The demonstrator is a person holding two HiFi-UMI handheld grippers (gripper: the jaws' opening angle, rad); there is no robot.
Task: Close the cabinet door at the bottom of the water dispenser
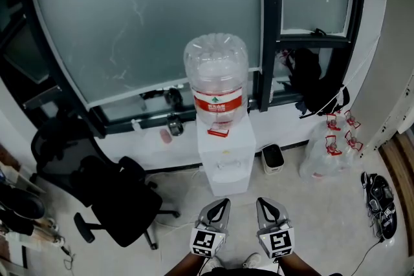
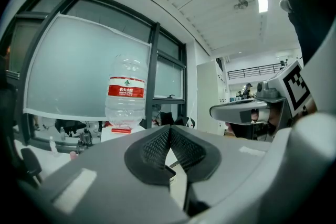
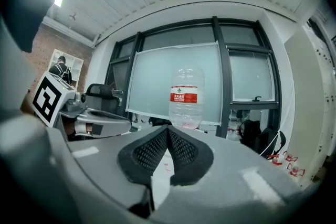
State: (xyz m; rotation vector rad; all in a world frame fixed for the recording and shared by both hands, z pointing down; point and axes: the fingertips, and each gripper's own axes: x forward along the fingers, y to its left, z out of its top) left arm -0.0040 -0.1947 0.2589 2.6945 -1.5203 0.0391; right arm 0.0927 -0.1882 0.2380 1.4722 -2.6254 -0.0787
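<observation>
Both pairs of jaws are pressed together at their tips and hold nothing. In each gripper view, the left gripper (image 2: 169, 131) and the right gripper (image 3: 167, 131) show two black ribbed pads meeting in a point.

In the head view, the left gripper (image 1: 220, 207) and right gripper (image 1: 265, 205) are held side by side low in the picture. They point at the white box-shaped water dispenser (image 1: 226, 161) just ahead and do not touch it. A large clear plastic bottle with a red label (image 1: 215, 77) stands upside down on top of the dispenser.

The cabinet door at the bottom of the dispenser faces the grippers, but the steep downward view squeezes the lower front to a sliver. No door leaf shows swung out, and it cannot be told whether the door sits flush or slightly ajar. The scene fits a door already shut as well as one whose gap is hidden.

Any push on that door would likely go best low down. The closed jaws should press flat near its free edge, straight and gently, so the dispenser does not slide and the bottle does not rock.

The pale tiled floor (image 1: 323, 229) between the grippers and the dispenser is open.
- **Left:** a black wheeled office chair (image 1: 110, 194) stands near.
- **Right:** a small black bin (image 1: 273, 158) sits just beside the dispenser, with a clear plastic bag (image 1: 323, 155) beyond it.
- **Behind:** a frosted glass window (image 1: 142, 16) closes off the back.
</observation>
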